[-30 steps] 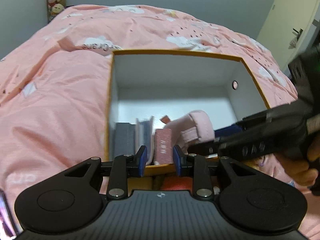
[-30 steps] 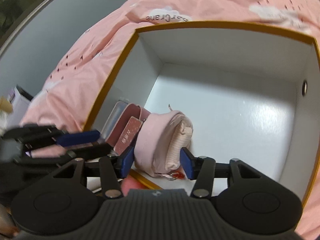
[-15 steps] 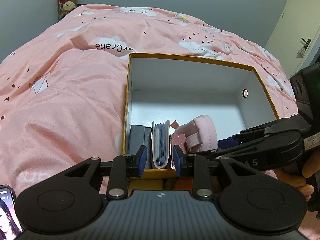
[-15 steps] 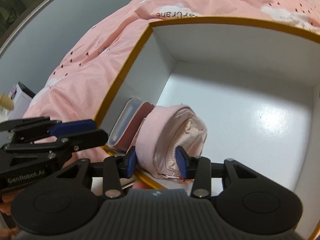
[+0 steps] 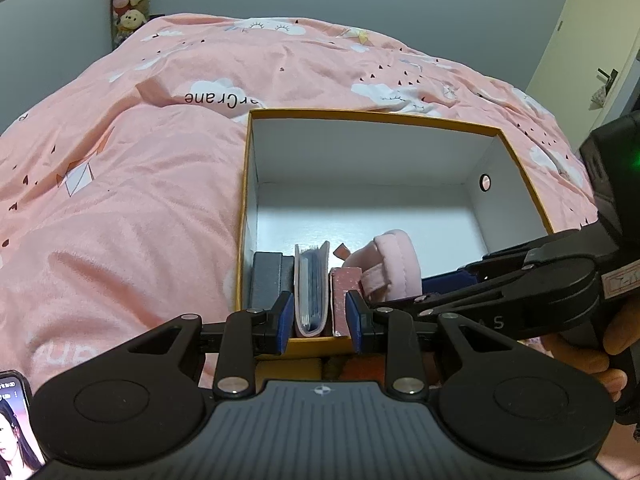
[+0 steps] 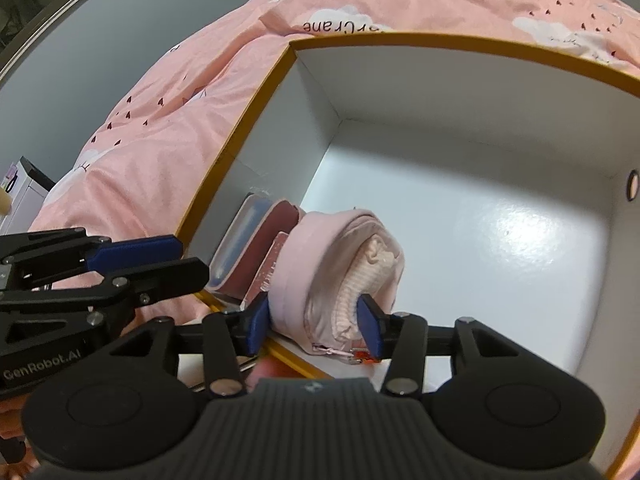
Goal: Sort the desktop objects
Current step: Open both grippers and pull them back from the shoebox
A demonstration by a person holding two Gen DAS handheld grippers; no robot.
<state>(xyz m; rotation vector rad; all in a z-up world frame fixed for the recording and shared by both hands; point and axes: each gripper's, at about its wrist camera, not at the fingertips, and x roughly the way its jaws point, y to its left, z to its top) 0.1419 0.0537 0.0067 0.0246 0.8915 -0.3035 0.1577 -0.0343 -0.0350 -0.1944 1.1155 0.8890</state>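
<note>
Pink rolled pouch [image 6: 340, 276], a soft fabric roll with a ribbed cream inner layer and a zipper at its lower edge, stands on the white floor of the box [image 6: 500, 240] in the near left corner. The right hand-held gripper [image 6: 316, 322] has it between its blue pads, which lie against the fabric on both sides; its jaws have just been opening a little, and the roll is between them. Just beside the pouch, toward the left wall, stand a glittery pink notebook [image 5: 343, 300], a card holder [image 5: 312, 292] with clear sleeves, and a dark grey case [image 5: 267, 278], all upright in a row along the near wall. The box has an orange rim and a small round hole in its right wall, and most of its floor is bare. It sits on a bed under a pink duvet [image 5: 120, 200] printed with clouds. The left hand-held gripper [image 5: 316, 322] hovers over the near rim, jaws partly apart and holding nothing. A phone [image 5: 16, 420] lies at the lower left.
</note>
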